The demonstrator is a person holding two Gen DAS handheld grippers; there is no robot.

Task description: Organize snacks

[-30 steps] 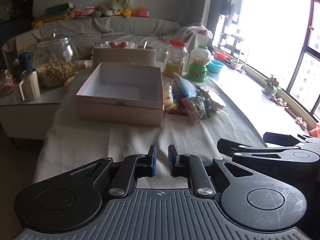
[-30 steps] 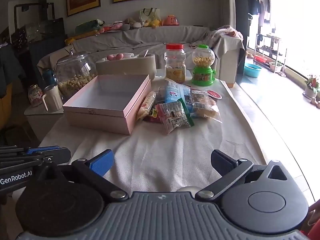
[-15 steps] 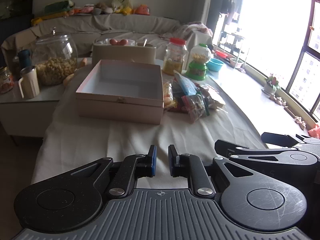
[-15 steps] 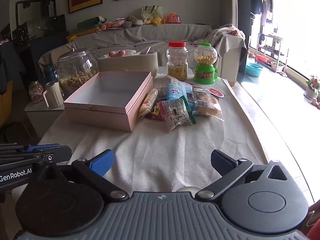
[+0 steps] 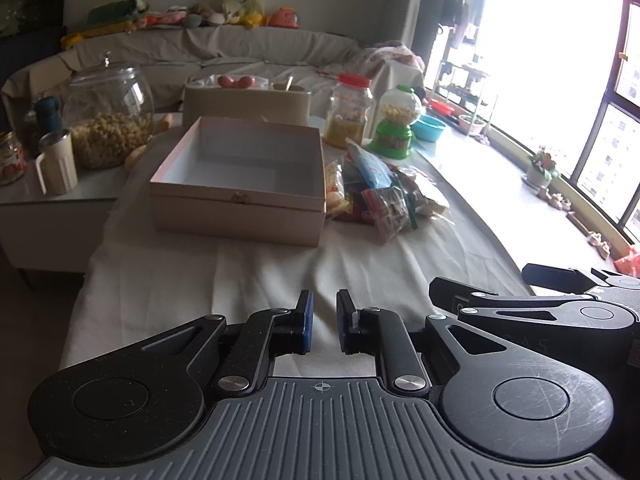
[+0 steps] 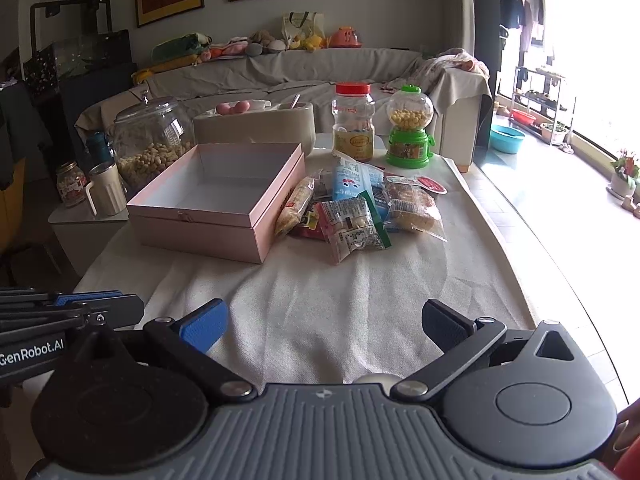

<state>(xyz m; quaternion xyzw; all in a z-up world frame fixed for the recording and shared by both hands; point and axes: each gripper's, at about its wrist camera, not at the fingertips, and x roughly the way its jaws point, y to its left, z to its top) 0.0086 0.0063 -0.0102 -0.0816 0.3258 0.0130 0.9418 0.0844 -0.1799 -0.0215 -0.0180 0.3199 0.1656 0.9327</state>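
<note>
While the snack packets [image 6: 352, 216] lie beside the empty pink box [image 6: 224, 200], the left gripper [image 5: 323, 326] is held nearly closed, the right gripper [image 6: 324, 322] spread wide.

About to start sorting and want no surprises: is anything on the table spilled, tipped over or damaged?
Nothing spilled or broken shows. The snack packets lie in a loose overlapping heap beside the open pink box, whose inside looks empty. The red-lidded jar and green candy dispenser stand upright behind them.
</note>
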